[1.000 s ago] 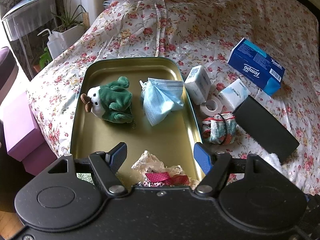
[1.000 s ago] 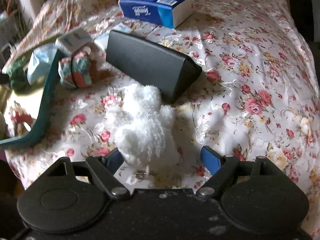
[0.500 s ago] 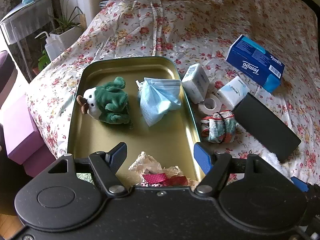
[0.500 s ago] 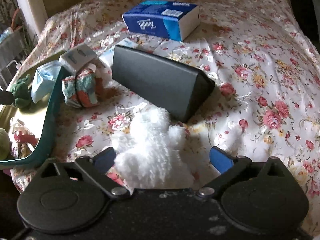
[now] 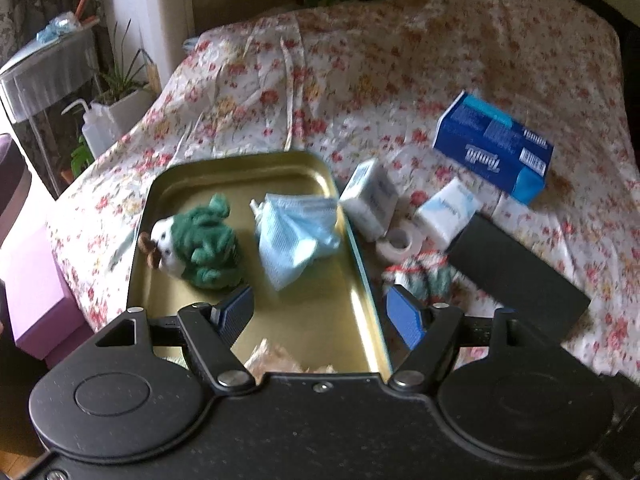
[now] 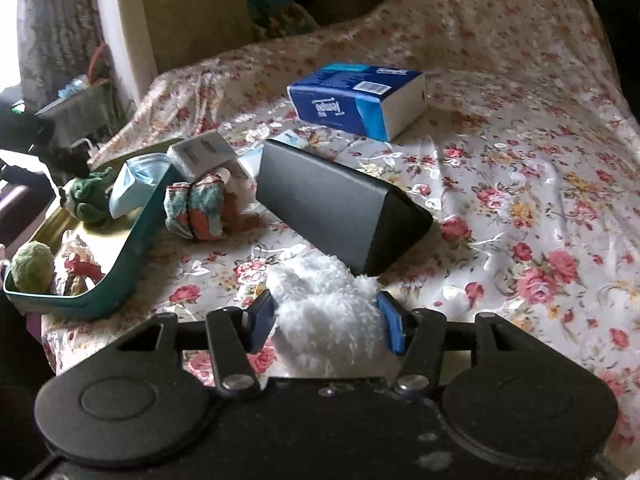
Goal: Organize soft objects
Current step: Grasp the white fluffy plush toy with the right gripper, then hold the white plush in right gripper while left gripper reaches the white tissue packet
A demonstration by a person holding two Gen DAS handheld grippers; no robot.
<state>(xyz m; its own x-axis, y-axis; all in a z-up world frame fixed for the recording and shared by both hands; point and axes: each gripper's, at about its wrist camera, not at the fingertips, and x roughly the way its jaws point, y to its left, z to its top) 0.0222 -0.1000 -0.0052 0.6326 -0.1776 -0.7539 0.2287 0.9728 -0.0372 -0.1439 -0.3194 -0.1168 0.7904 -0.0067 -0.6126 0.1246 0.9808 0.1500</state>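
Note:
My right gripper (image 6: 326, 320) is shut on a white fluffy toy (image 6: 324, 312) and holds it above the floral bedspread. My left gripper (image 5: 320, 314) is open and empty, over the near end of a gold metal tray (image 5: 192, 176). In the tray lie a green plush toy (image 5: 200, 244), a blue face mask (image 5: 294, 228) and a crumpled lace cloth with red ribbon (image 5: 272, 360). The tray (image 6: 132, 236) also shows in the right wrist view, with a green ball (image 6: 32, 266) in its near corner. A rolled red-green cloth (image 5: 422, 276) (image 6: 196, 212) lies just right of the tray.
A black case (image 6: 340, 208) (image 5: 516, 276) lies on the bed beside the white toy. A blue tissue box (image 6: 356, 100) (image 5: 494, 148), two white packets (image 5: 370, 198) (image 5: 448, 212) and a tape roll (image 5: 394, 242) lie further back. A purple box (image 5: 28, 284) stands left of the bed.
My right gripper has closed on the white fluffy toy and lifted it off the bedspread. My left gripper has risen and drawn back slightly, still open over the tray.

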